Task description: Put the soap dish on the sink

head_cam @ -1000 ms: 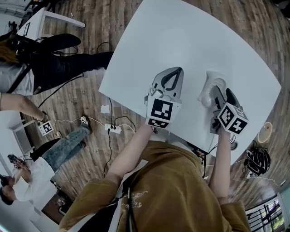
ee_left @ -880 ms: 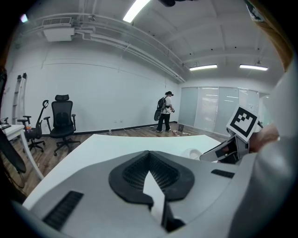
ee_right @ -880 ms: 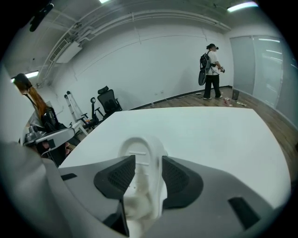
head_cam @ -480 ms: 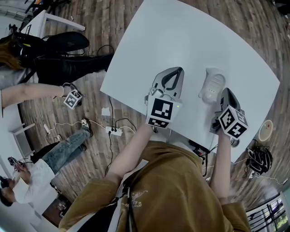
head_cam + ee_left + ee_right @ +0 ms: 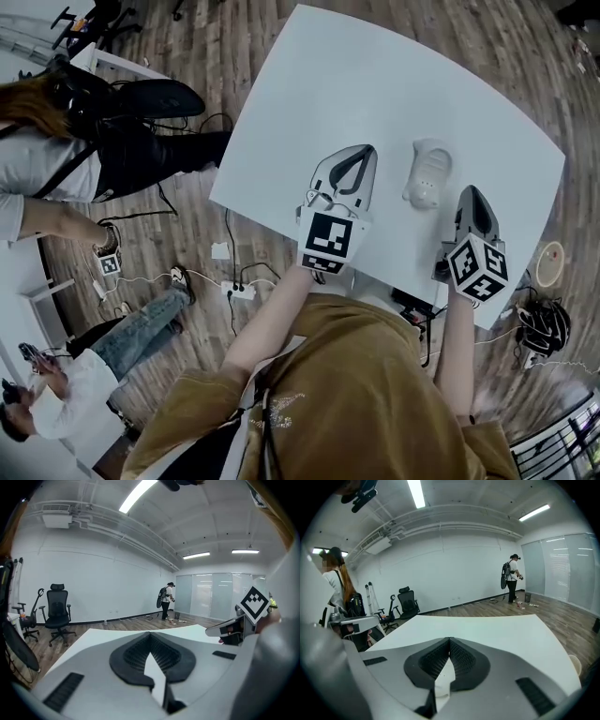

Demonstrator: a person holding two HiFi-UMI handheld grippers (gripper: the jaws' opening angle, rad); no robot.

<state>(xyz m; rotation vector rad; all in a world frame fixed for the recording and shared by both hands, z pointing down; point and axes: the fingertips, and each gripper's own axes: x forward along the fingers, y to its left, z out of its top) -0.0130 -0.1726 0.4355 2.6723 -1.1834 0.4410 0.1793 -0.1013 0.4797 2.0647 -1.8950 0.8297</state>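
Lying near the tabletop's (image 5: 356, 75) near edge, the soap dish (image 5: 427, 175) was between the left gripper (image 5: 364, 152) and the right gripper (image 5: 472, 192), both closed and empty.

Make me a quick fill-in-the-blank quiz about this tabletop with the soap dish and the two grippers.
1. The soap dish lies on the white ___.
2. The right gripper has its jaws ___ and holds nothing.
3. In the head view, the soap dish sits ___ the left gripper and the right gripper.
Missing words: table; shut; between.

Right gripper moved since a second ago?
Yes. The right gripper has drawn back off the soap dish toward the table's near edge.
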